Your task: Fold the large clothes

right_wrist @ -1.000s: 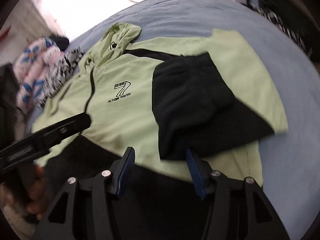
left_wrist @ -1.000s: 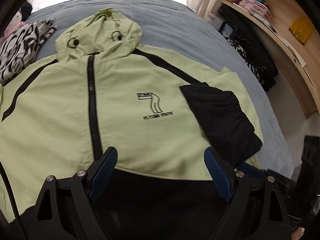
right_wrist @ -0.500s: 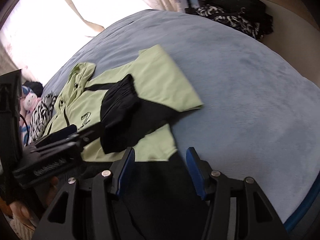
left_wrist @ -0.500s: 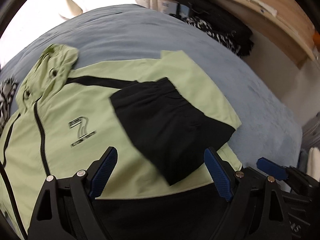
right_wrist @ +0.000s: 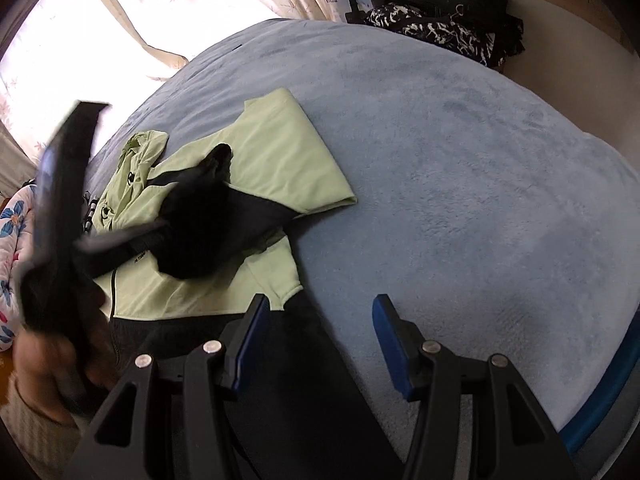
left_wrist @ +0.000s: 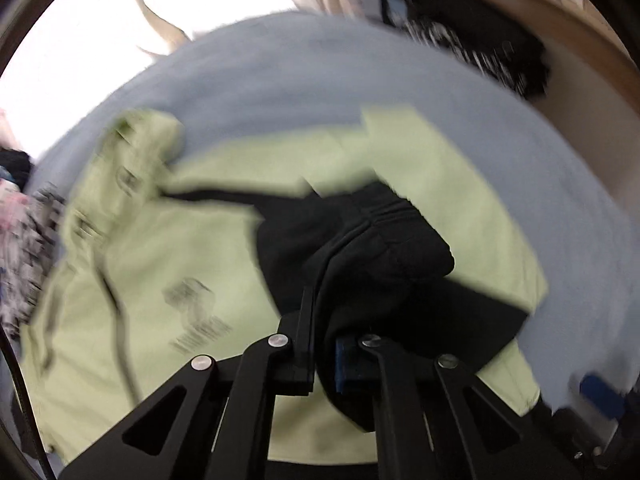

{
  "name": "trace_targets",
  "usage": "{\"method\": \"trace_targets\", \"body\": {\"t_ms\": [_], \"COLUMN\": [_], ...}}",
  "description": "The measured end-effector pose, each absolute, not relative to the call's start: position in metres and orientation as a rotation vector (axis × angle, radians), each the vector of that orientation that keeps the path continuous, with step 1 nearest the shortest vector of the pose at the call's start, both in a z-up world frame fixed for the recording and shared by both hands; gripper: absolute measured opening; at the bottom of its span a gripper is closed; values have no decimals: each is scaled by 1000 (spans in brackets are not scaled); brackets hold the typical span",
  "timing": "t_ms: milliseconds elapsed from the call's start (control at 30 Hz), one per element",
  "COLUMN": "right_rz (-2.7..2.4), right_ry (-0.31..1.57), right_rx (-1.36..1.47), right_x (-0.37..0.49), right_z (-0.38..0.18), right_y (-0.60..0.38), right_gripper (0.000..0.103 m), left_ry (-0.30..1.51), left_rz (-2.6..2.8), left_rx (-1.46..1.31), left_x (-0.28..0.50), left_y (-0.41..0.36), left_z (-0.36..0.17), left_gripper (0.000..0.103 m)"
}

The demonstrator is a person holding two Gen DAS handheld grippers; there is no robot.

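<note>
Both pads hidden: left gripper (left_wrist: 322,344) pinching black sleeve (left_wrist: 372,240) | jacket (left_wrist: 168,264) logo blurred

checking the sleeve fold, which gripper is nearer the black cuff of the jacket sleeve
Left. The left gripper is shut on the black cuff. The right gripper hangs open over the jacket's black hem and the blue blanket, apart from the cuff.

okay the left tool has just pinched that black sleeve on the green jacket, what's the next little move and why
Probably lift the black sleeve slightly and carry it across the green jacket toward the zipper. The left tool is shut on the sleeve's black fabric, the sleeve lies bunched on the chest, and the right tool hangs open, holding nothing, over the blue bed cover.
</note>
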State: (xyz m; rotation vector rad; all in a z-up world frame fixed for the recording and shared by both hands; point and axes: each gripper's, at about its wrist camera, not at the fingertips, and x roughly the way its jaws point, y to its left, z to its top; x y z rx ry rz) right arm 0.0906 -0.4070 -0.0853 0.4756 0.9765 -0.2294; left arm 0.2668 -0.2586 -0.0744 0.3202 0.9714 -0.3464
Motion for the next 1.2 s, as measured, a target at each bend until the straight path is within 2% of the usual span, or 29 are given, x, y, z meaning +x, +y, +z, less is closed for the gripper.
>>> {"method": "trace_targets", "body": {"t_ms": [167, 267, 333, 367, 433, 467, 567, 700, 767, 833, 900, 1067, 1133, 1167, 1200], "right_rz": [-218, -203, -192, -185, -167, -159, -144, -129, -123, -116, -113, -158, -171, -176, -171], "right_ry": [966, 973, 984, 990, 1004, 1008, 1019, 1025, 1031, 1039, 1044, 1052, 1061, 1063, 1071], "right_rx": [452, 439, 424, 417, 405, 400, 377, 357, 350, 345, 333, 298, 295, 291, 293], "right_x": [94, 98, 101, 102, 107, 108, 113, 118, 121, 125, 132, 159, 174, 183, 192], "right_z": [-82, -83, -85, -86, -88, -89, -90, -90, -90, -91, -92, -92, -96, -98, -101], "right_y": [-400, -394, -389, -385, -378, -375, -365, -355, -350, -347, -348, -365, -373, -376, -379], "right_gripper": [54, 54, 54, 54, 54, 54, 54, 54, 54, 54, 54, 54, 54, 54, 54], "left_ry": [755, 690, 701, 733, 839, 906, 1029, 1066, 1060, 1053, 1067, 1155, 1160, 1155, 1151], "left_rz": [-256, -185, -146, -127, -127, -132, -136, -148, -168, -179, -170, -204, -225, -236, -244], "left_rx": [211, 127, 85, 61, 32, 9, -48, -170, -241, -268, -280, -355, -355, -345, -326], "left_x": [274, 274, 272, 271, 270, 268, 260, 261, 267, 275, 291, 320, 326, 327, 329], "left_y": [-198, -145, -109, -90, -63, -48, -14, 18, 31, 40, 50, 62, 58, 55, 50], "left_z": [2, 18, 9, -5, -36, -57, -99, -114, -114, -114, -119, -145, -149, -148, -147], "left_gripper": [4, 5, 8, 12, 39, 43, 46, 52, 59, 71, 76, 76, 73, 67, 53]}}
